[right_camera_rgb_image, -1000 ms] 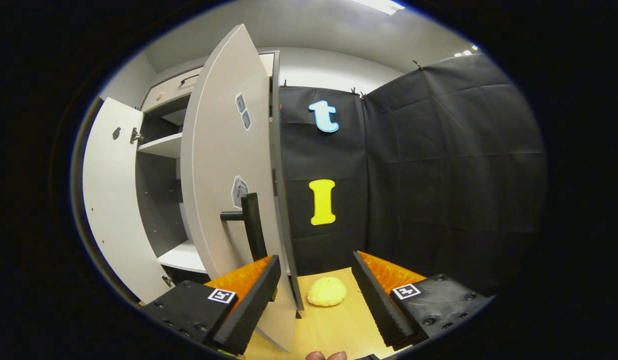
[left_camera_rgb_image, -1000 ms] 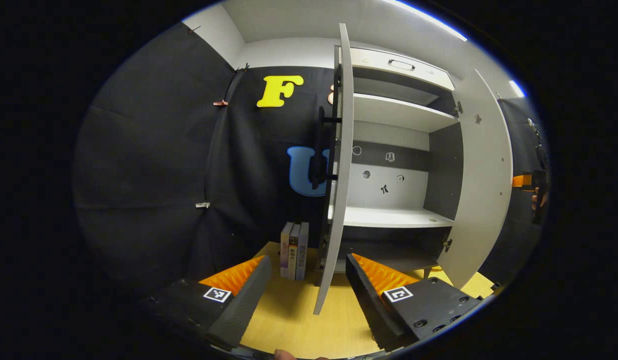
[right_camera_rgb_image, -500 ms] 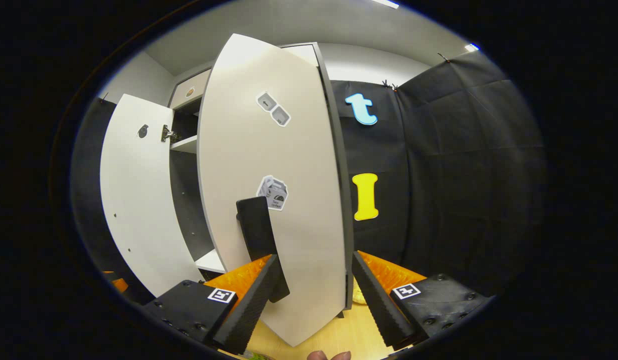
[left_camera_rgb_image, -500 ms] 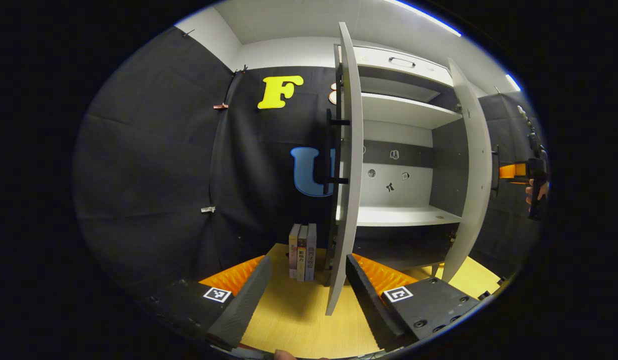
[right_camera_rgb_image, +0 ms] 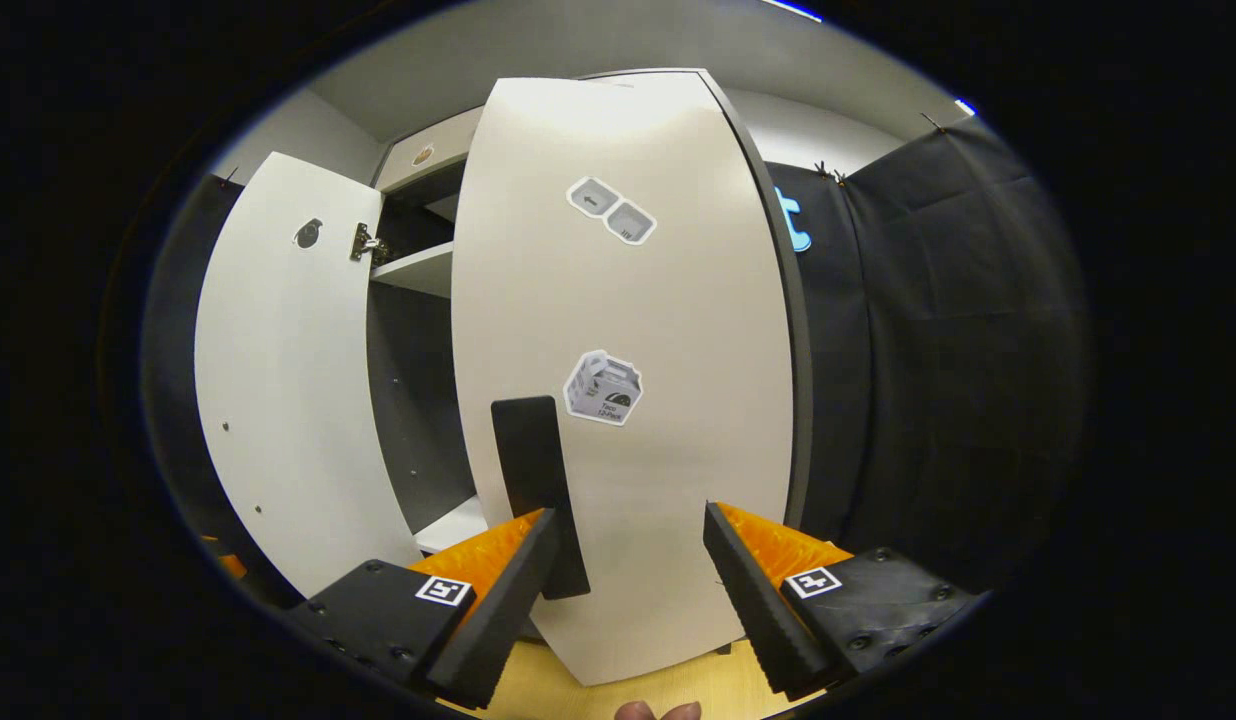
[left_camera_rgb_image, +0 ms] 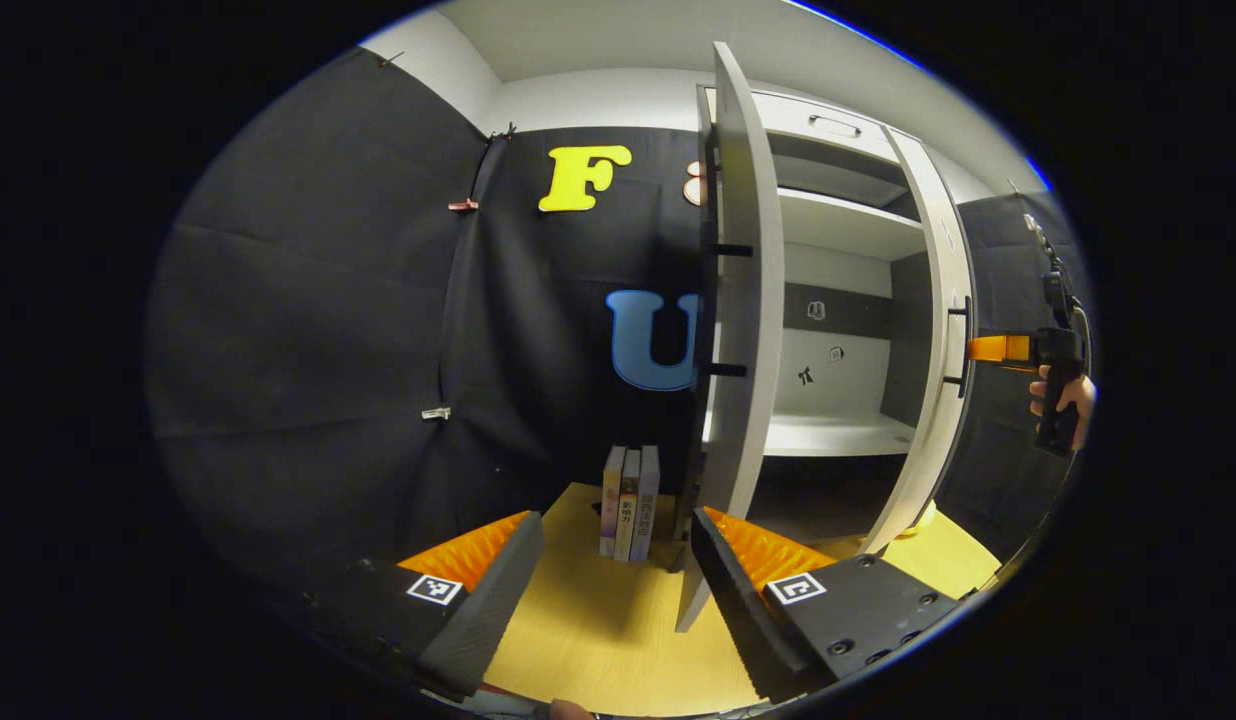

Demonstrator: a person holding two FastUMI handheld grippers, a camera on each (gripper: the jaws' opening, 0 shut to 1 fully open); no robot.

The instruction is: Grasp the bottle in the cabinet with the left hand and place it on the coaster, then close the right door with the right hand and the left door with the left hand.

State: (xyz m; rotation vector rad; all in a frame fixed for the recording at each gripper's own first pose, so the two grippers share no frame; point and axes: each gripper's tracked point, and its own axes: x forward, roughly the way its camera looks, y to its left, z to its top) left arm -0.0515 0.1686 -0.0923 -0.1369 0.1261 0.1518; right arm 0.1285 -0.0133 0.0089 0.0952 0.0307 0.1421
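The right gripper (right_camera_rgb_image: 628,575) is wide open and holds nothing, its fingers facing the right door (right_camera_rgb_image: 628,400), whose upright handle (right_camera_rgb_image: 538,490) sits at eleven o'clock, touching or just short of one finger. The left gripper (left_camera_rgb_image: 613,575), equally spread and empty, has the left door (left_camera_rgb_image: 743,330) edge-on at one o'clock. The shelves I can see look bare; bottle and coaster aren't in sight.

books (left_camera_rgb_image: 630,502) left of cabinet (left_camera_rgb_image: 838,300)

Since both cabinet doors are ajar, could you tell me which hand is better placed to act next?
Right: its open tongs face the white right door by its black handle. The left tongs hang open before the left door's edge.
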